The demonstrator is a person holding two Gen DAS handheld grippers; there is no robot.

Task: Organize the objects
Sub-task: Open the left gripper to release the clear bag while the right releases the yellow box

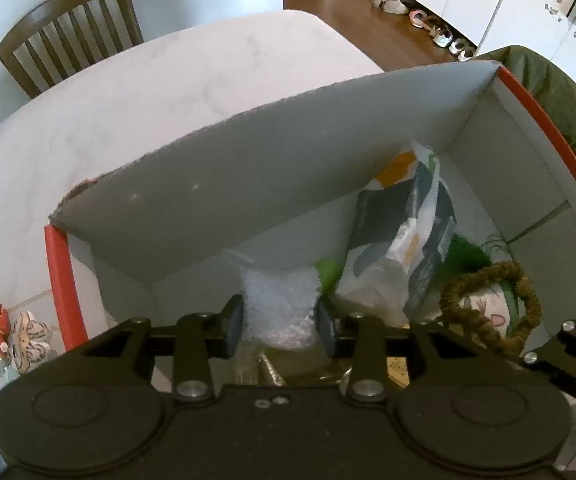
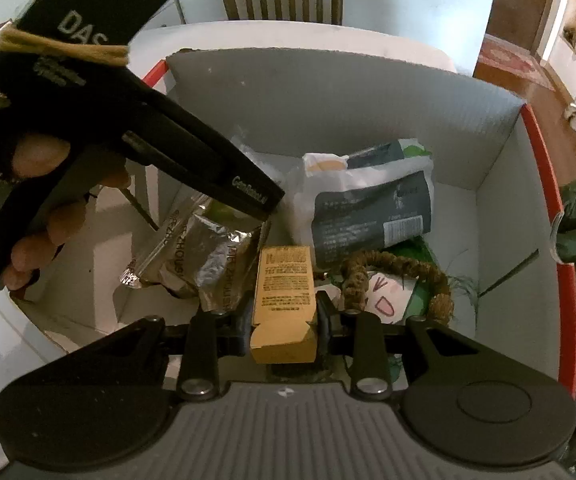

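Note:
A large cardboard box (image 1: 64, 272) with a red outside and white inside (image 2: 327, 92) sits on the table. My left gripper (image 1: 280, 328) is down inside it, shut on a crinkled silver foil pouch (image 1: 280, 308). In the right wrist view a hand holds that gripper (image 2: 264, 208), and the pouch (image 2: 204, 256) hangs under its tip. My right gripper (image 2: 284, 326) is shut on a small yellow carton (image 2: 284, 300), held over the box's near side. In the box lie a white and dark grey bag (image 2: 371, 212) and a brown twine wreath (image 2: 399, 268) around a cartoon-face card.
The box stands on a pale marble table (image 1: 168, 92) with a wooden chair (image 1: 72, 28) beyond it. Small figurines (image 1: 20, 340) stand left of the box. A green jacket (image 1: 559, 92) lies behind its right wall. Shoes line the wooden floor.

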